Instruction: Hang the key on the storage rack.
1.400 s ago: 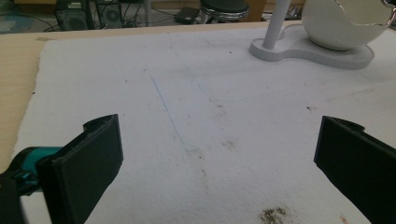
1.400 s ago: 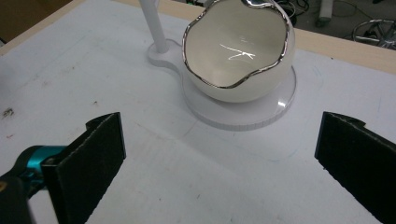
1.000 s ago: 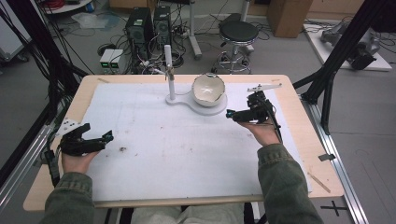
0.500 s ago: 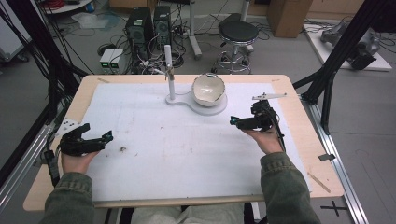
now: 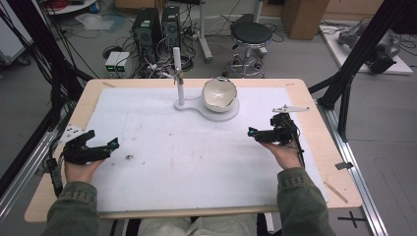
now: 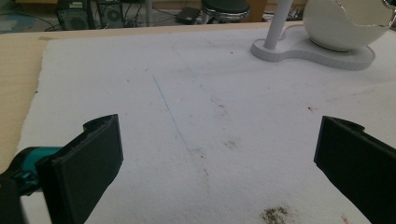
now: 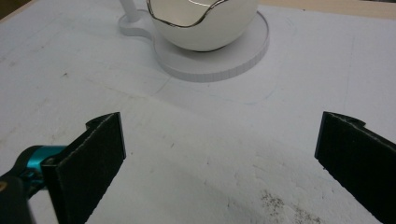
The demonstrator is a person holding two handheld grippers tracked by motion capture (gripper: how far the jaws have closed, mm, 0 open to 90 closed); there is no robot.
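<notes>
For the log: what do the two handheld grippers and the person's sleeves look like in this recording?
Both grippers, left gripper and right gripper, are black with flat, rectangular black jaws and a teal part near the jaw base. A grey three-cornered plate tops the right one, and a dark cable trails from it. The sleeves are olive green.

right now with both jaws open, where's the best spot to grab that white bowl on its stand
Probably the bowl's wavy rim on the near right side, one jaw inside and one outside, coming in with the right hand-held gripper from the front. The body is round and looks too wide to span, and the upright post stands close on its left. It sits on a flat white base.
</notes>
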